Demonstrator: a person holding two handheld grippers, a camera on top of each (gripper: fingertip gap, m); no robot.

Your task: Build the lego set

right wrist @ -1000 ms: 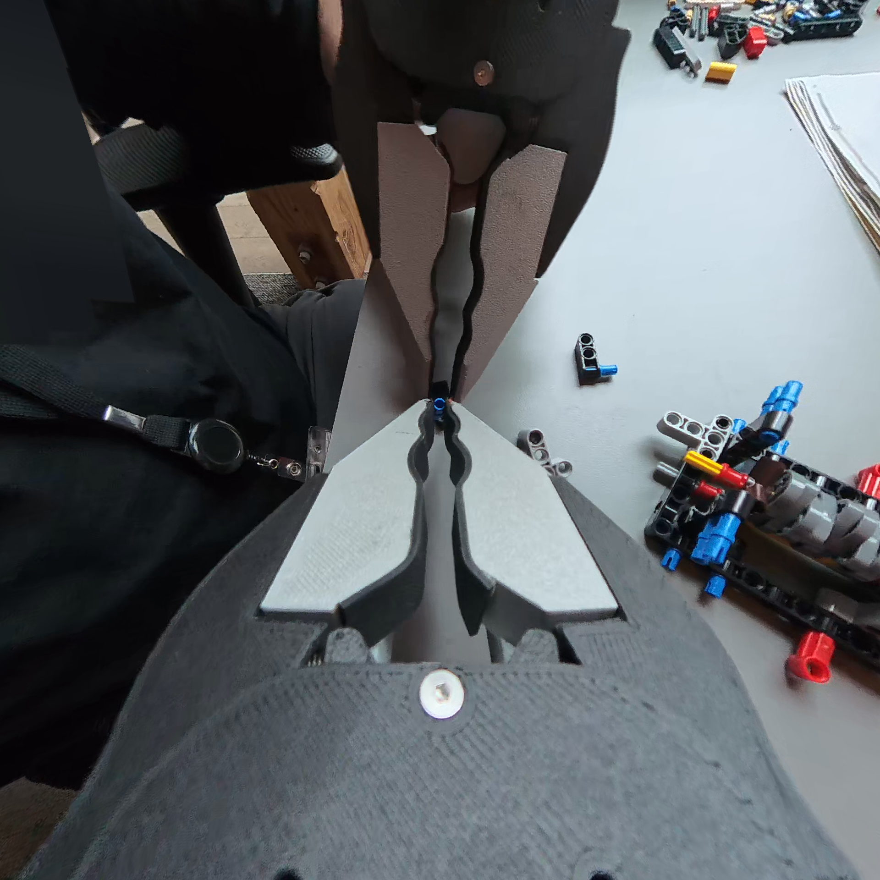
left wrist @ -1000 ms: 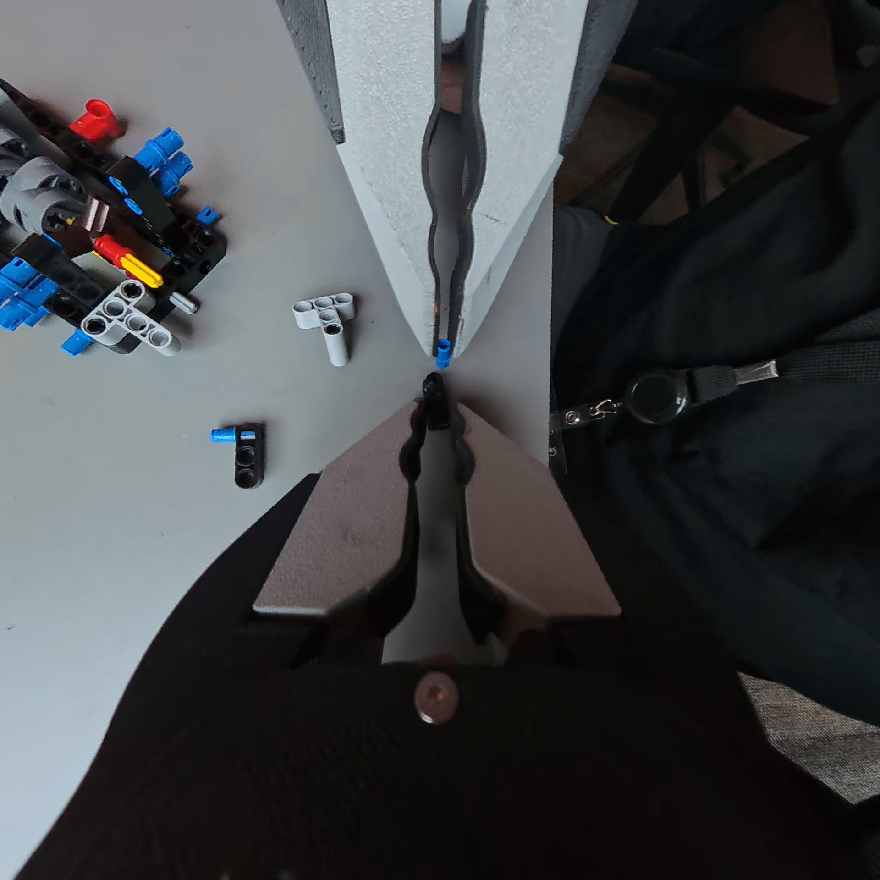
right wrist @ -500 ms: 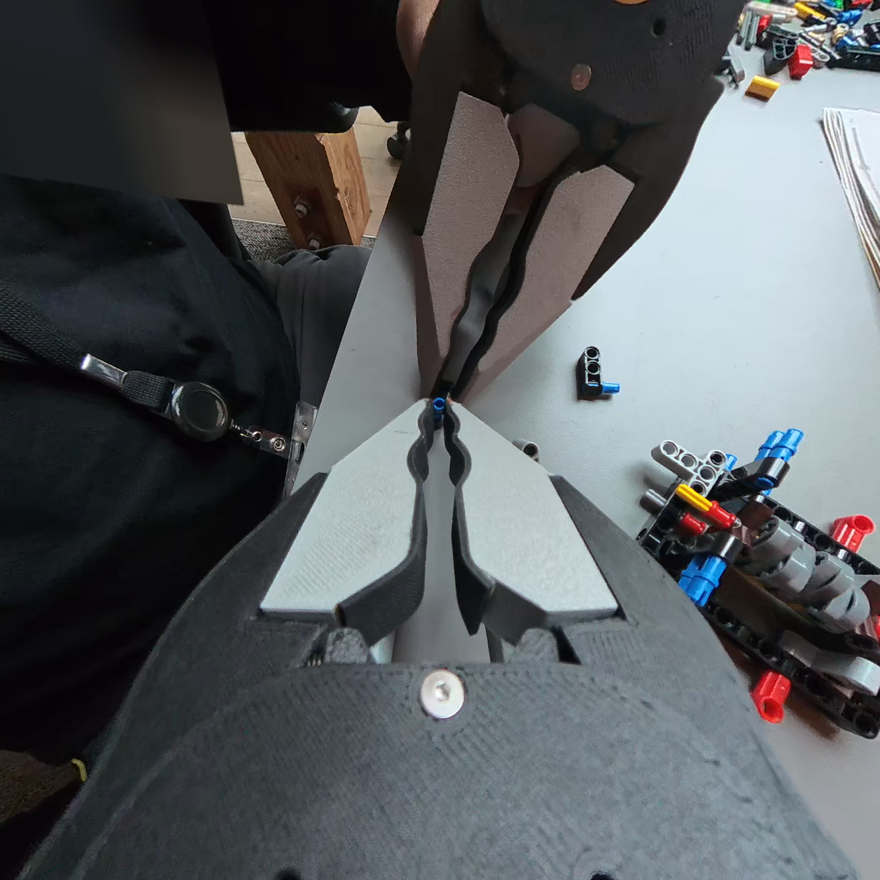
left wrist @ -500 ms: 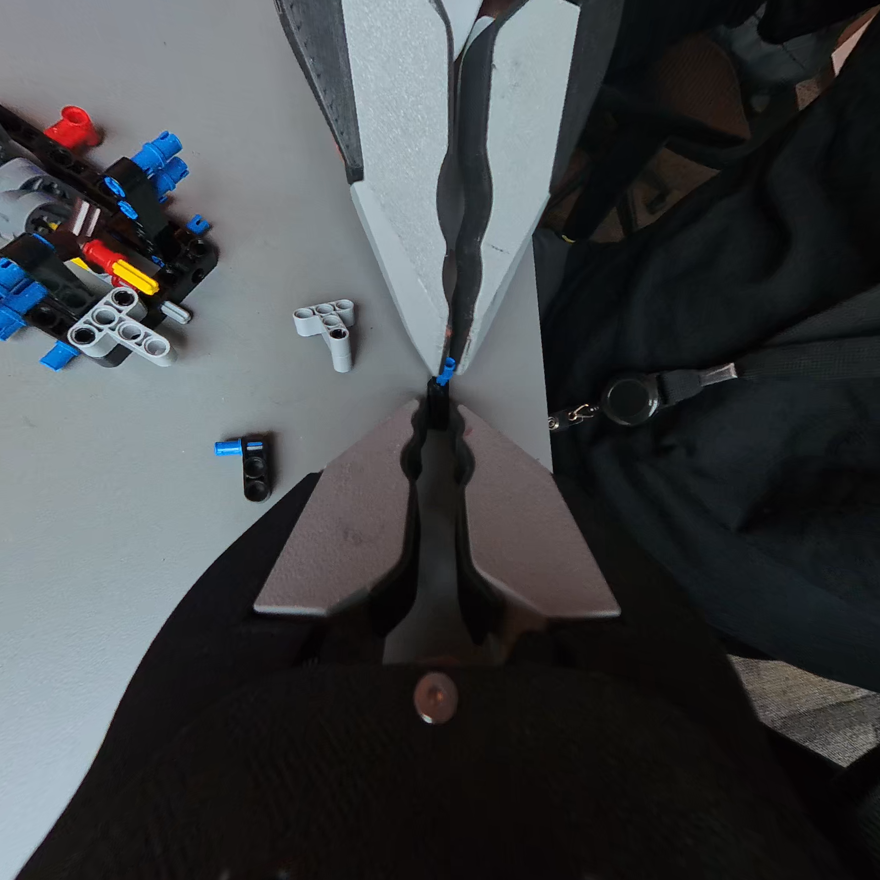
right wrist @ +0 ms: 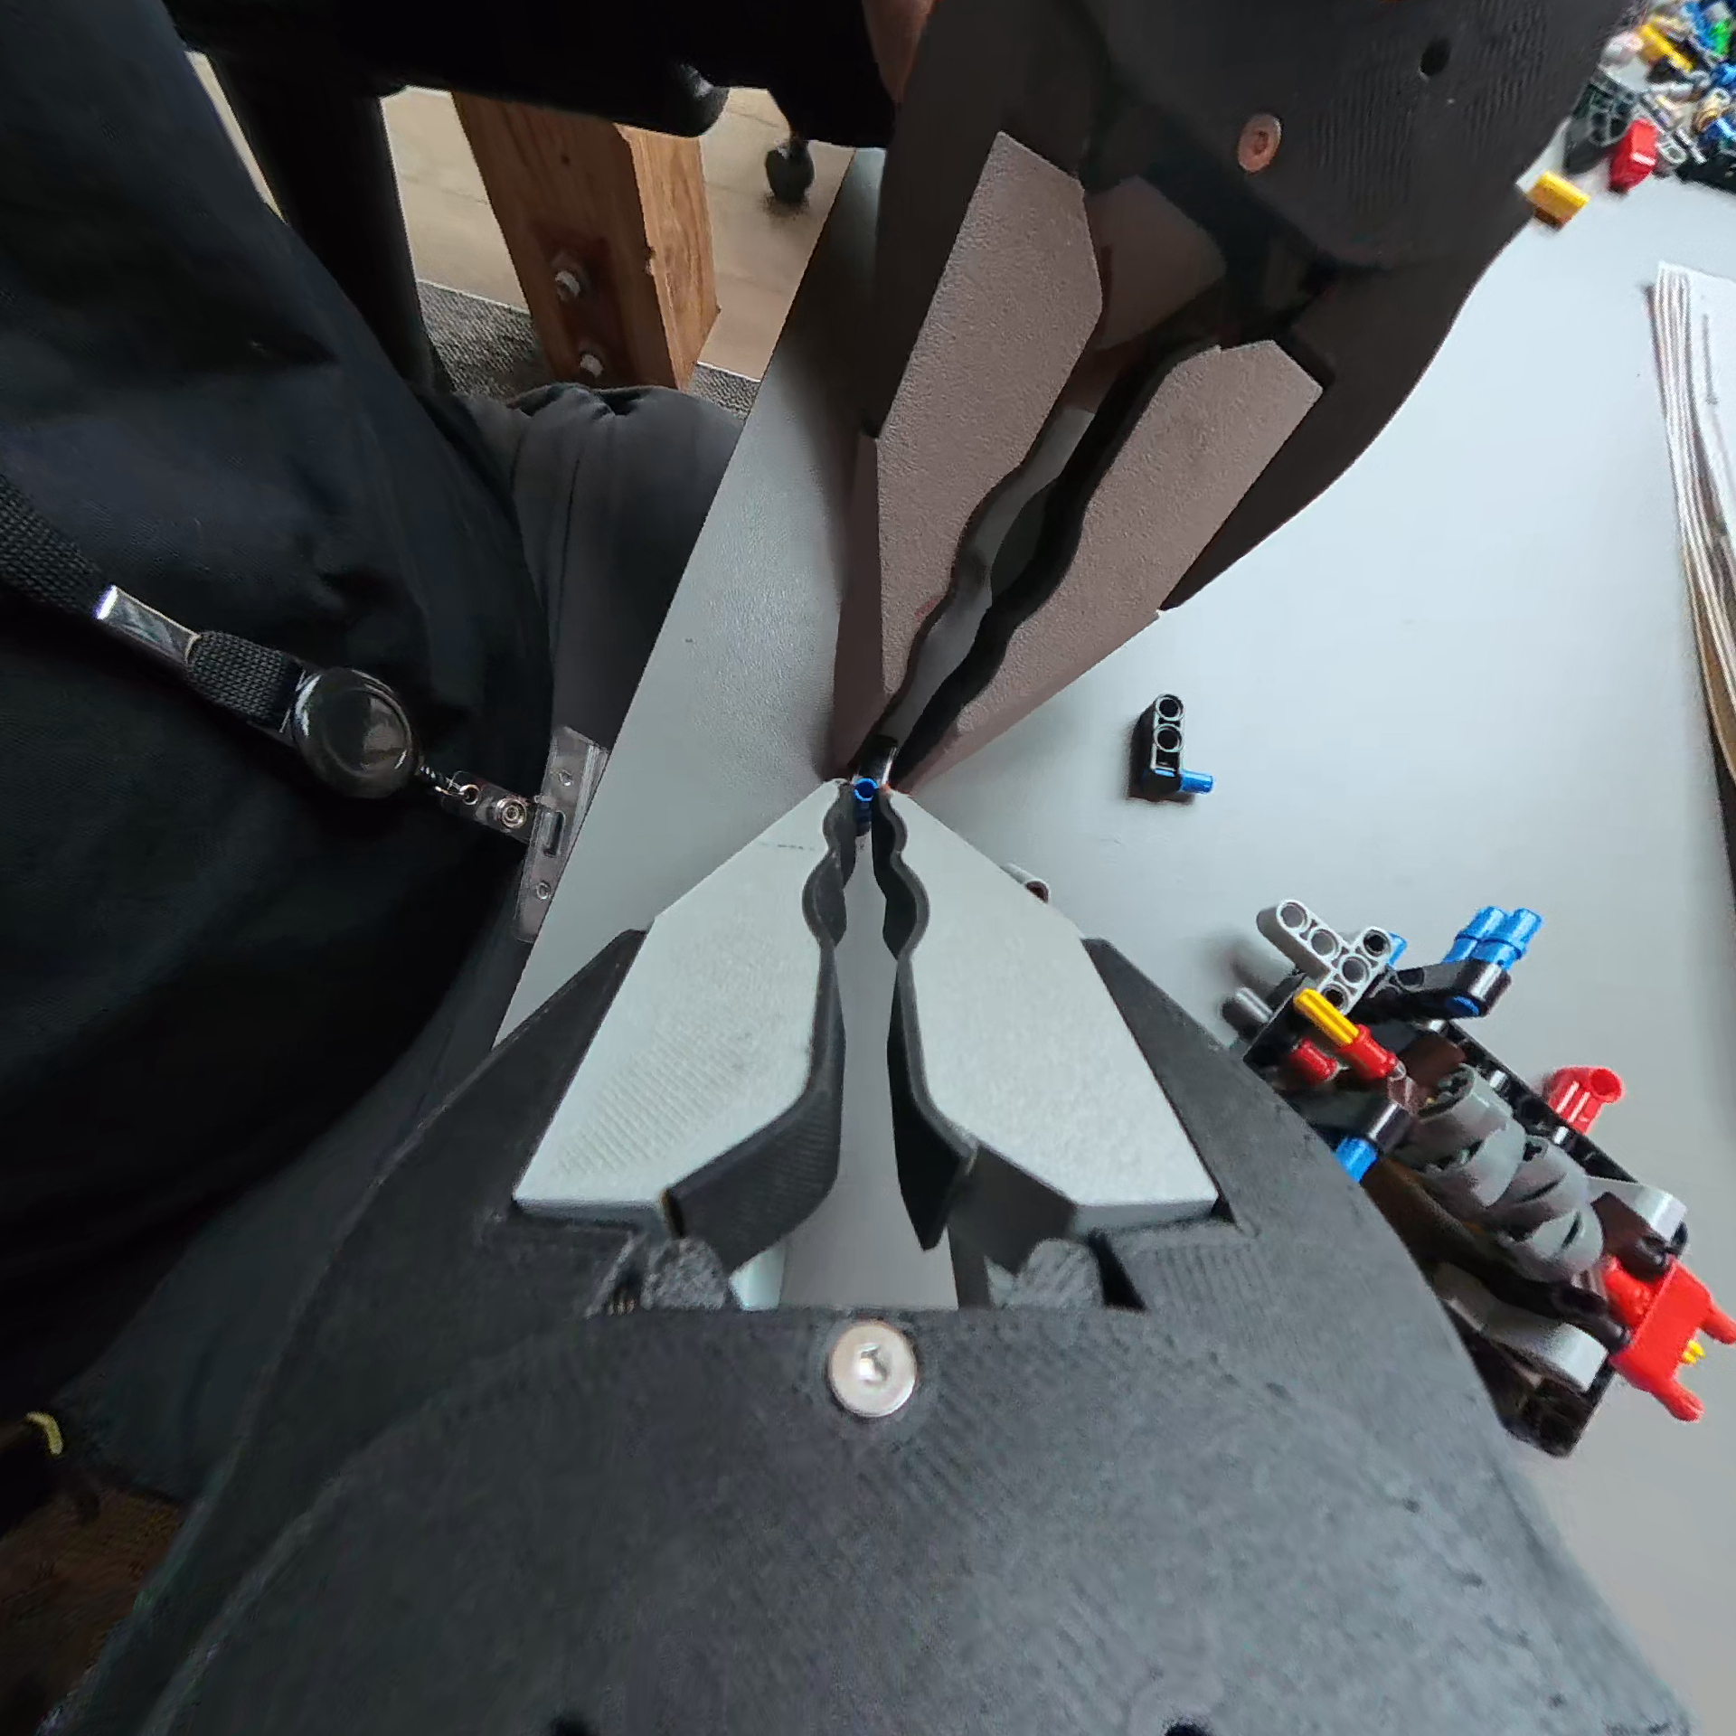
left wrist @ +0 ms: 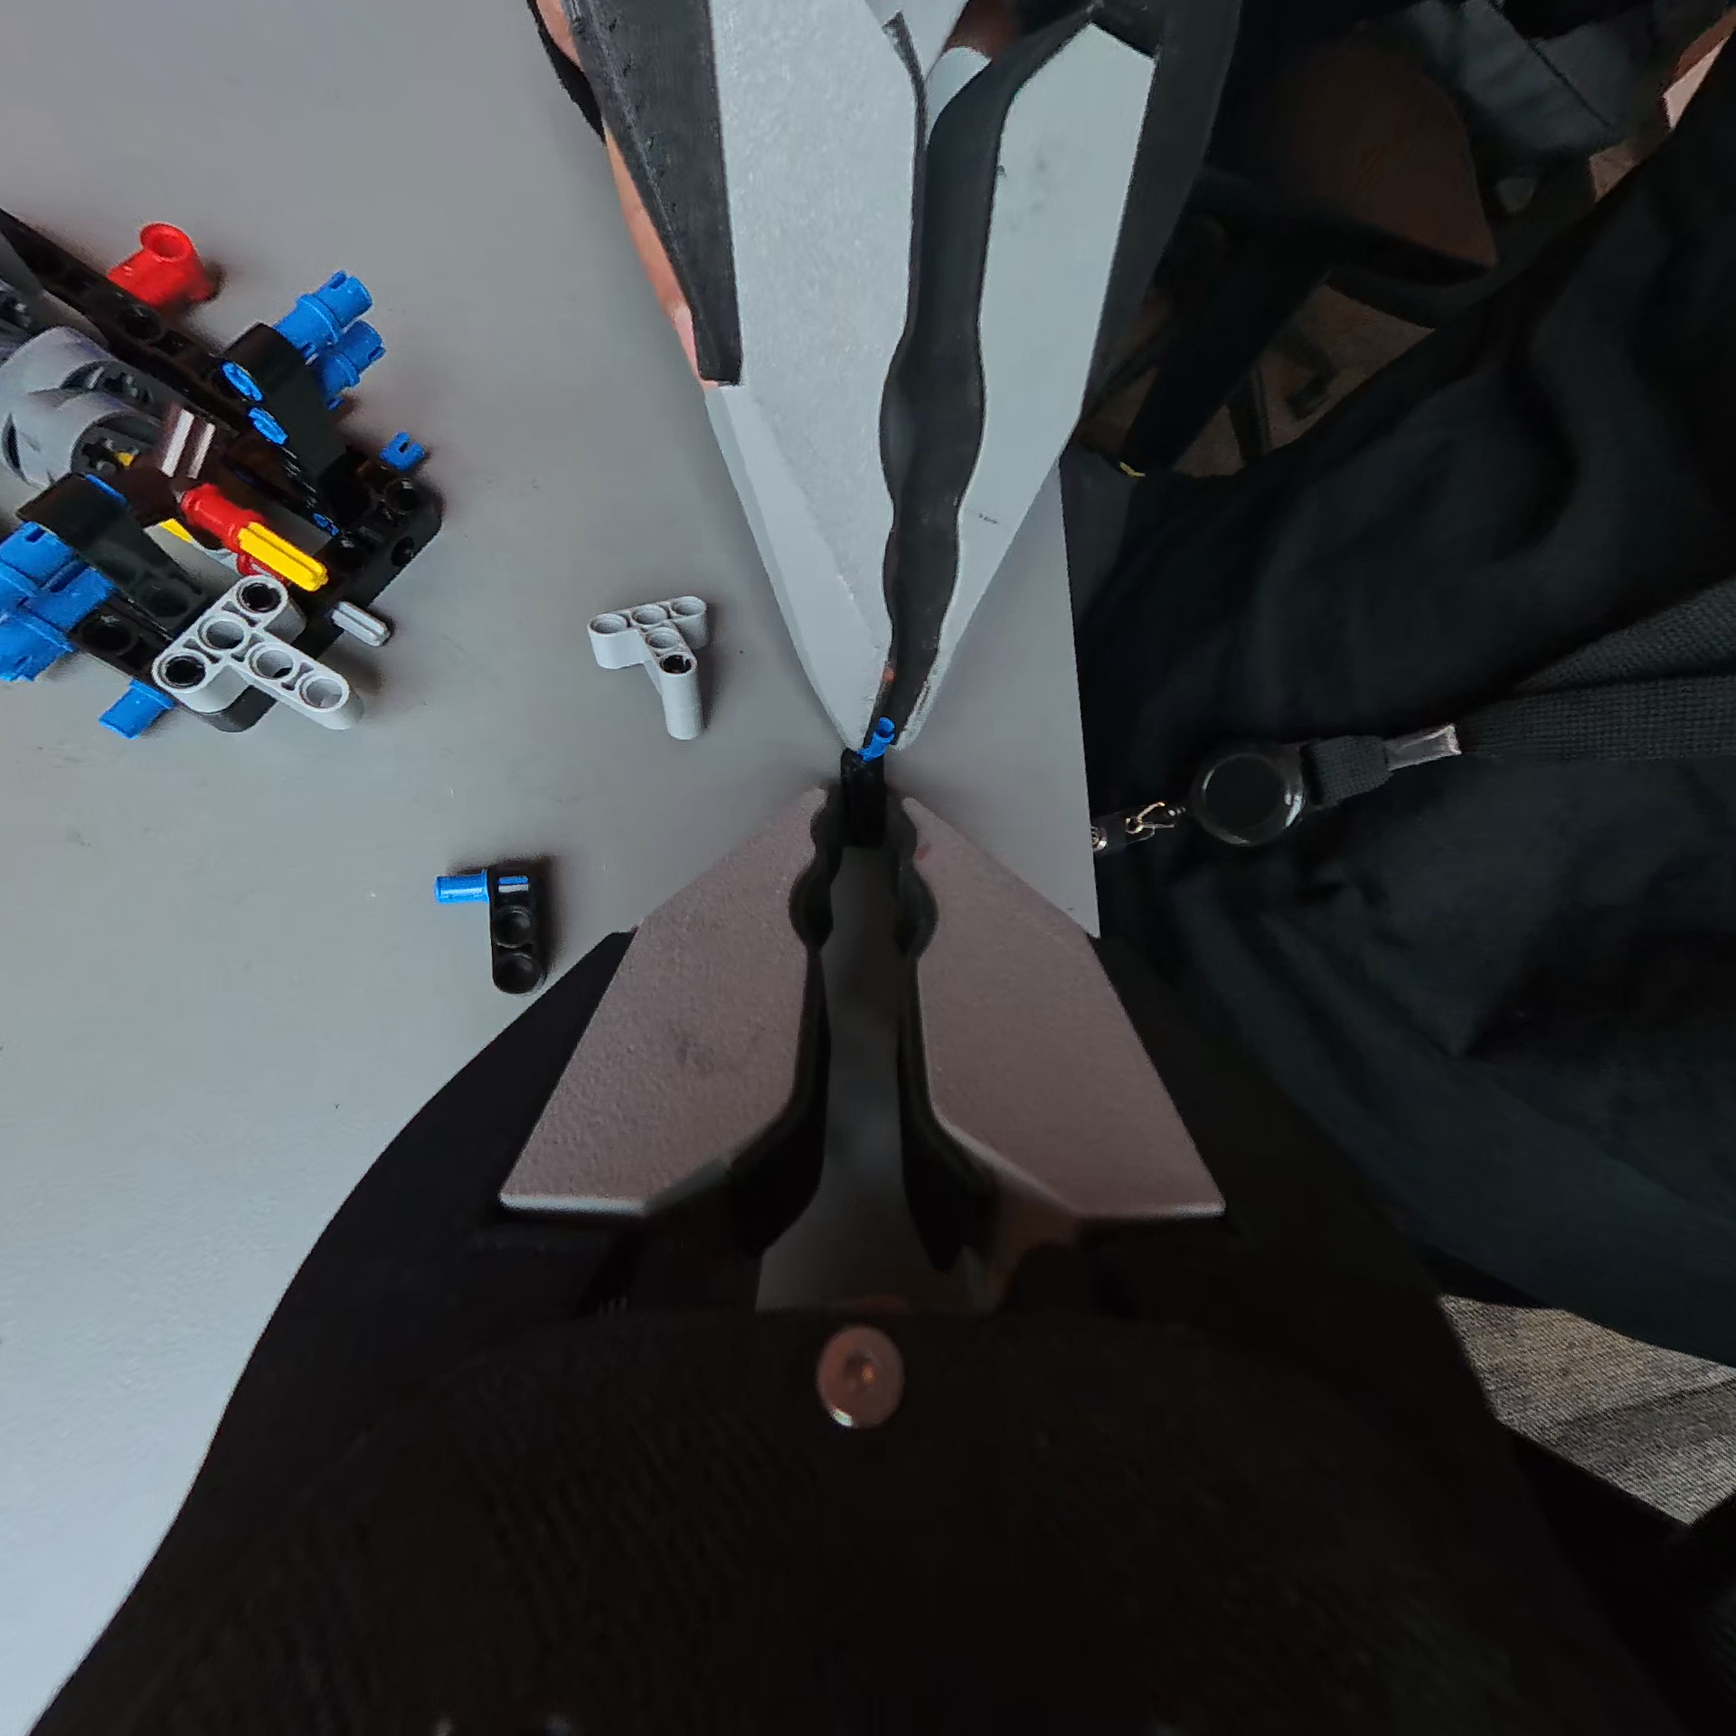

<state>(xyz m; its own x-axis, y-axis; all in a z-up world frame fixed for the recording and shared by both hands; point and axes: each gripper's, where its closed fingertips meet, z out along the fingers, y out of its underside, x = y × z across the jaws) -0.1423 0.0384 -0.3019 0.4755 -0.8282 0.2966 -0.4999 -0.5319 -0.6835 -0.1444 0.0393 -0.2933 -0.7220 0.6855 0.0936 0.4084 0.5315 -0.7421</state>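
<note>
**Pin met connector above the table edge**

My left gripper (left wrist: 862, 806) had its jaws clenched on a small black connector (left wrist: 860, 794); my right gripper (right wrist: 860, 810) pinched a blue pin (right wrist: 861, 794) — tip to tip, touching. The part-built model (left wrist: 202, 512) lay on the table (left wrist: 235, 986), well apart.

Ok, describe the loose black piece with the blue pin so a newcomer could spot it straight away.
Start at the half-built model on the grey table. Nearer the table's edge lie two loose pieces. Beside the grey angled piece is the small black connector, the only one with a blue pin sticking out sideways.
</note>
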